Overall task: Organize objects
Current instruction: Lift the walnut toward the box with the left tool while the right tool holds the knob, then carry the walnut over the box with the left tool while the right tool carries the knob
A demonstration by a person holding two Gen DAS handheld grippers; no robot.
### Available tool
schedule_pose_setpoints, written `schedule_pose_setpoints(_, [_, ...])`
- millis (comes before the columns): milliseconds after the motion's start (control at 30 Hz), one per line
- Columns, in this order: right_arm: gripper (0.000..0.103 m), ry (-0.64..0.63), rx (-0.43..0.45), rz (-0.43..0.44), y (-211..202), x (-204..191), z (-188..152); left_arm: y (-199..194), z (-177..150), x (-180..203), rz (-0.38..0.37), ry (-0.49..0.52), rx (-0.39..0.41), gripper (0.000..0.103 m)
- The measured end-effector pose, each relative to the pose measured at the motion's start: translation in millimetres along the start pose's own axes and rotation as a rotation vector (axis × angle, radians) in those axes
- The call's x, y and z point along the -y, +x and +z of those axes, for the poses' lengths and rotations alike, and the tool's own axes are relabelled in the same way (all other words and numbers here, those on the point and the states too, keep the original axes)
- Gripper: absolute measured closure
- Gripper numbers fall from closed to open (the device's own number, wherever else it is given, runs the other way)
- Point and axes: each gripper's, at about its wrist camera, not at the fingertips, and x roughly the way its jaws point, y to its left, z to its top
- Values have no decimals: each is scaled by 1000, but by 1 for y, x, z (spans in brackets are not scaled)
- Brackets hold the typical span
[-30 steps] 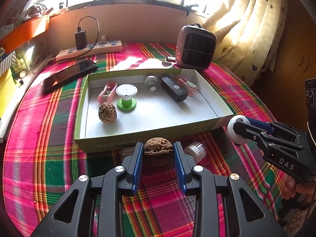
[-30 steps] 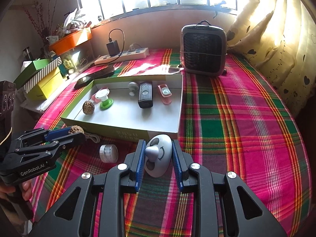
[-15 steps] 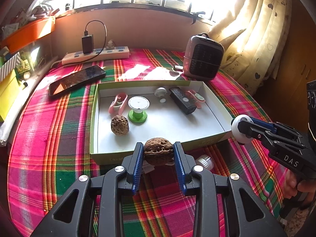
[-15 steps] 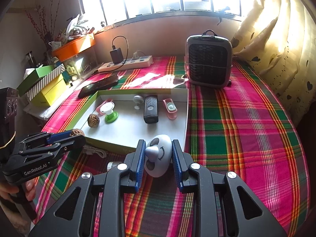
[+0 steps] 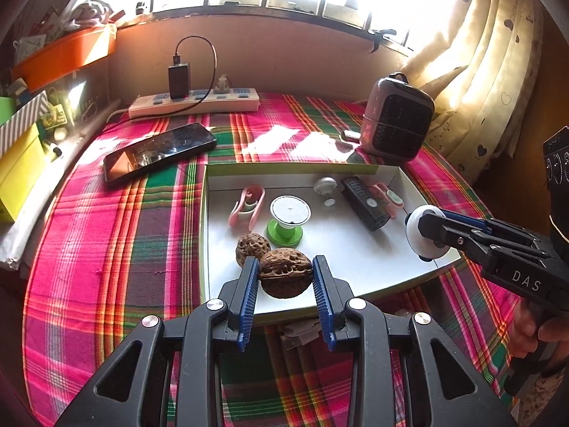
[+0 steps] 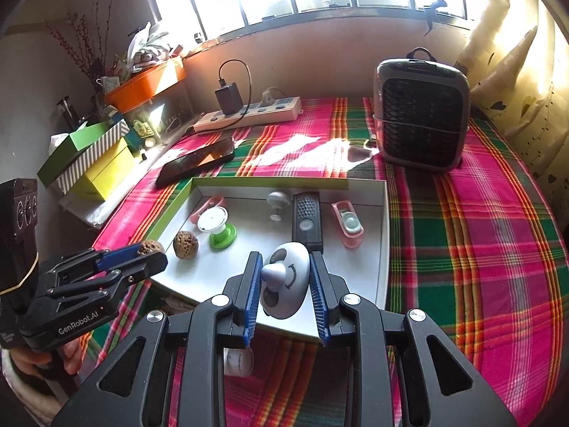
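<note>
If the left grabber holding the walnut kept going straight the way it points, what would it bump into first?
Probably the other walnut lying in the box, just beyond the held walnut in the left gripper. Depth is unclear; it might meet the box floor first.

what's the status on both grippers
Left gripper shut on walnut. Right gripper shut on white toy. Both over tray; second walnut close by.

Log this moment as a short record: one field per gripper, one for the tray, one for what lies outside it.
left gripper: shut on a walnut, over the tray's near edge
right gripper: shut on a white face toy
tray: second walnut, green-based spool, black remote, two pink clips, white knob
outside tray: phone, power strip, heater
</note>
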Motion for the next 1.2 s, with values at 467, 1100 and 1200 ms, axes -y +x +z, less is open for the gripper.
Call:
schedule_pose_setpoints(467, [75, -6, -98, 53, 61, -5, 30, 24, 2, -9, 13, -6, -39, 74])
schedule_pose_setpoints(1100, [75, -29, -156, 68, 98, -13, 43, 43, 5, -9, 6, 12, -63, 74])
schedule_pose_setpoints(1200, [75, -28, -154, 72, 99, -14, 44, 43, 5, -9, 13, 17, -64, 74])
